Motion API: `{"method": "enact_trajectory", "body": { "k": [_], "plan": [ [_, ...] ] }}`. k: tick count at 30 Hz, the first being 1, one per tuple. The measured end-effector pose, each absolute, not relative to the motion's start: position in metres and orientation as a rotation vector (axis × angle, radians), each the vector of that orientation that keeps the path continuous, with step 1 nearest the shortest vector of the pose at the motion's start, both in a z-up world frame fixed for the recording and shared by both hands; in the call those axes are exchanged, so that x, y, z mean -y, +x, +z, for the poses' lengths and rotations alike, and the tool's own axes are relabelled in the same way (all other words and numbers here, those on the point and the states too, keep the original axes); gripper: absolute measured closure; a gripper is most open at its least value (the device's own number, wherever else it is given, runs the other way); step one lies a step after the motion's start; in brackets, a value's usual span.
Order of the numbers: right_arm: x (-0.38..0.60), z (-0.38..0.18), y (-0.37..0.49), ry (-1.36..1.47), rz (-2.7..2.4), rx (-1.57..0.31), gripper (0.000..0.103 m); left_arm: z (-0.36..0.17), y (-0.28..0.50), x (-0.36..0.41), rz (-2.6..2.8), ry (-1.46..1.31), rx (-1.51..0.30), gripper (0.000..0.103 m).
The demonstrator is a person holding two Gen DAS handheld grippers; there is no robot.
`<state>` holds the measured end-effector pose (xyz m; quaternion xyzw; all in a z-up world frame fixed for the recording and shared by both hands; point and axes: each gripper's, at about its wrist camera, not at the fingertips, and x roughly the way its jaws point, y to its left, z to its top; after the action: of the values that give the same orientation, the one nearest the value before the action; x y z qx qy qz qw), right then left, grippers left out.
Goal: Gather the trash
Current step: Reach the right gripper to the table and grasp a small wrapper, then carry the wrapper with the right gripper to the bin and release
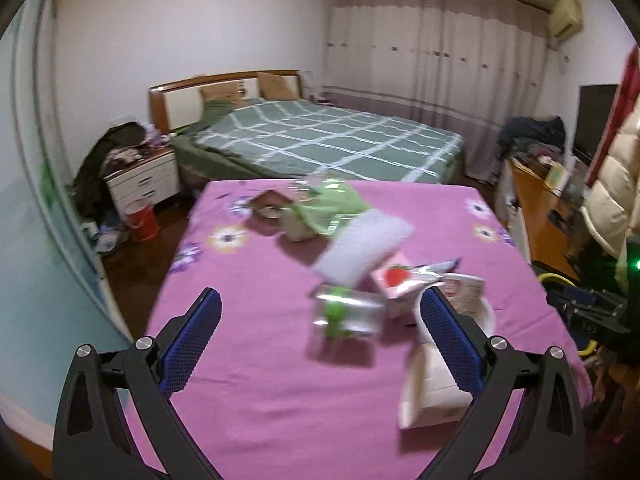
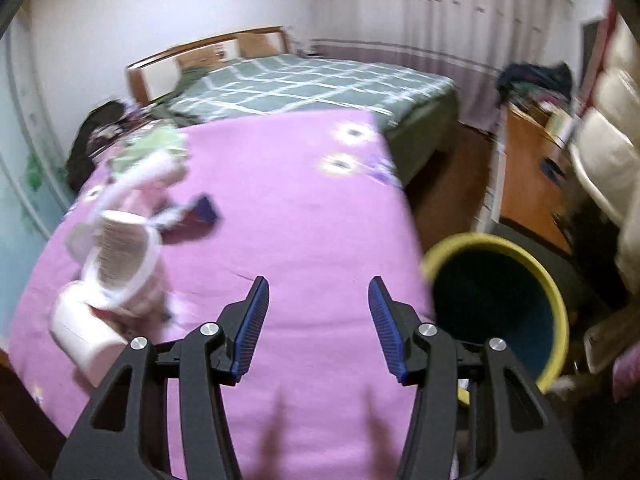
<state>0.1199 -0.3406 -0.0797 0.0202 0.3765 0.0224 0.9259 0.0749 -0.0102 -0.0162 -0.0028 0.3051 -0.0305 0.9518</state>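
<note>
Trash lies on a purple flowered tablecloth (image 1: pixel 260 280): a silver and green wrapper (image 1: pixel 346 312), a pink strawberry carton (image 1: pixel 394 284), a white paper cup (image 1: pixel 468 296), a white packet (image 1: pixel 364 250), a green wrapper (image 1: pixel 334 204) and a cream box (image 1: pixel 430 392). My left gripper (image 1: pixel 320 304) is open above the cloth, the silver wrapper between its fingers. My right gripper (image 2: pixel 319 284) is open and empty over bare cloth (image 2: pixel 300 220). Stacked paper cups (image 2: pixel 120 256) and a white roll (image 2: pixel 82 332) lie to its left. A yellow-rimmed bin (image 2: pixel 500 308) stands right of the table.
A green checked bed (image 1: pixel 328 136) stands behind the table. A nightstand (image 1: pixel 142 176) with clothes and a red bucket (image 1: pixel 141 222) are at the left. A wooden desk (image 1: pixel 540 196) with clutter runs along the right. A white coat (image 1: pixel 616 184) hangs at the right.
</note>
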Motion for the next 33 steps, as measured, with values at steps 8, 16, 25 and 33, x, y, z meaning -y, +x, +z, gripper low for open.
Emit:
{"method": "enact_trajectory", "body": {
  "k": [8, 16, 25, 33],
  "plan": [
    [0.272, -0.056, 0.197, -0.014, 0.153, -0.778, 0.053, -0.023, 0.071, -0.013, -0.023, -0.028, -0.613, 0.005],
    [0.273, -0.088, 0.251, 0.106, 0.145, -0.95, 0.053, -0.025, 0.073, -0.007, -0.02, -0.014, -0.611, 0.005],
    [0.264, -0.11, 0.259, 0.149, 0.156, -1.029, 0.065, -0.034, 0.075, -0.003, -0.038, -0.012, -0.628, 0.005],
    [0.266, -0.117, 0.269, 0.205, 0.17, -1.057, 0.072, -0.032, 0.072, -0.004, -0.041, -0.016, -0.619, 0.005]
  ]
}}
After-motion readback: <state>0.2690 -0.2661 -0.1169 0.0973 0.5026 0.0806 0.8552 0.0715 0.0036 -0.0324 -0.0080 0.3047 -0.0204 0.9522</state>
